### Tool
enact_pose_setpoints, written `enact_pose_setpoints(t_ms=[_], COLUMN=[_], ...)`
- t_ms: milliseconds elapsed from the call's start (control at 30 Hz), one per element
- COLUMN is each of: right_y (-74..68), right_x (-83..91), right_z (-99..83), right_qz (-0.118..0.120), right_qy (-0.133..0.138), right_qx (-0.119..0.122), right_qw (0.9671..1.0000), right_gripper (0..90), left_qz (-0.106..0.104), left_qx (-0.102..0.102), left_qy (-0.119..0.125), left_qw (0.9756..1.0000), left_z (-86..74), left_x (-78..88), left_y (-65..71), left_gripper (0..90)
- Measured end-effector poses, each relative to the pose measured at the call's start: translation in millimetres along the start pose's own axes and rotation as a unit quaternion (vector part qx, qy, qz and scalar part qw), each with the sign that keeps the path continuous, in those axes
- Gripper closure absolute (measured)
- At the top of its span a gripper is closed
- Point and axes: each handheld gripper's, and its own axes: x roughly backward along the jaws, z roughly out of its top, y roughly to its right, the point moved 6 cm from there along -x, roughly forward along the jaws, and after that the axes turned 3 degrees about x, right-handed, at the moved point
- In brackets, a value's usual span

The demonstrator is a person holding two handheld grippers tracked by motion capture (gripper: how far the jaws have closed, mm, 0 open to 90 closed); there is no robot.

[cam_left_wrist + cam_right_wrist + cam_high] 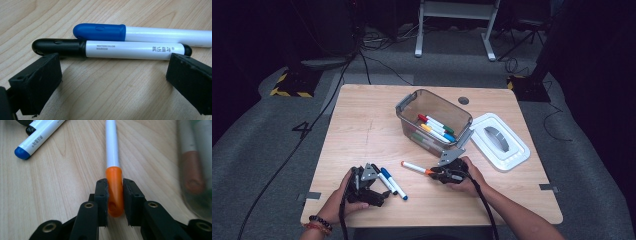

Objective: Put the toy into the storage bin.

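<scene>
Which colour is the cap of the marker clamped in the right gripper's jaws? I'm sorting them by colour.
Orange cap on a white-barrelled marker; clearest in the right gripper view.

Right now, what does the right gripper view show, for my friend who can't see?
The right gripper is shut on the orange cap of a white marker lying on the wooden table. A blue-tipped marker lies nearby.

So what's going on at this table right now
A person is gathering markers with a gripper in each hand. The right gripper is shut on the cap of the orange marker, which lies on the wooden table in front of the clear bin that already holds several markers. The left gripper is open, its jaws either side of the black marker, with the blue marker just behind it. The white lid lies beside the bin.
</scene>
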Motion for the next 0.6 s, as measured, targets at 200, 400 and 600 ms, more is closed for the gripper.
enact_pose_setpoints(t_ms=[200, 400, 600], right_y=[-2.8, -4.1, -10.4], right_x=[28.7, 47.5, 68.0], right_z=[6.7, 14.3, 30.8], right_qz=[-0.005, -0.014, -0.013], right_qy=[0.032, 0.051, 0.084], right_qx=[0.022, 0.034, 0.049], right_qw=[0.9992, 0.9980, 0.9952], right_gripper=[75.7, 75.7, 75.6], left_qz=[0.000, 0.000, 0.000], left_qx=[0.000, 0.000, 0.000], left_qy=[0.001, 0.000, 0.000], left_qw=[1.0000, 1.0000, 1.0000], left_z=[0.0, 0.0, 0.0], left_x=[-0.1, 0.0, -0.1], left_y=[0.0, 0.0, 0.0], left_gripper=[0.5, 0.5, 0.5])
